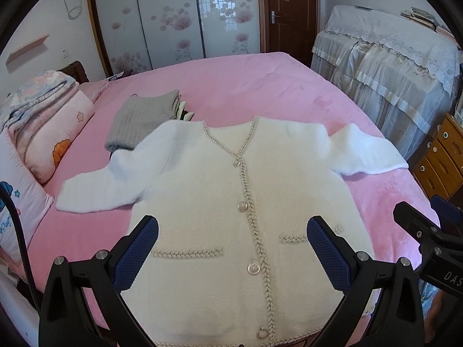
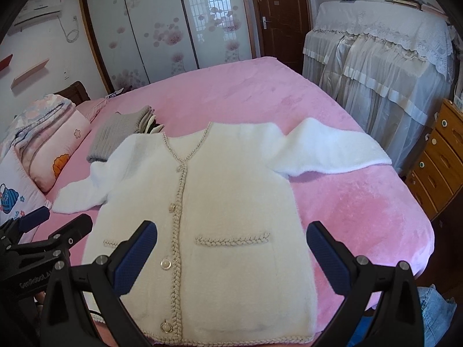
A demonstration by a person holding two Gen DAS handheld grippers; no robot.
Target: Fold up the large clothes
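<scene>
A white fluffy cardigan with braided beige trim and pearl buttons lies flat, front up, on the pink bed, both sleeves spread outward. My left gripper hovers open above its lower hem, with nothing between the blue pads. In the right wrist view the cardigan is seen again; my right gripper is open above its lower right pocket. The right gripper's black body shows at the right edge of the left wrist view, and the left gripper's body at the left edge of the right wrist view.
A folded grey knit lies beyond the left shoulder. Pillows and a folded quilt line the bed's left side. A lace-covered piece of furniture and a wooden drawer chest stand to the right. Wardrobe doors fill the back.
</scene>
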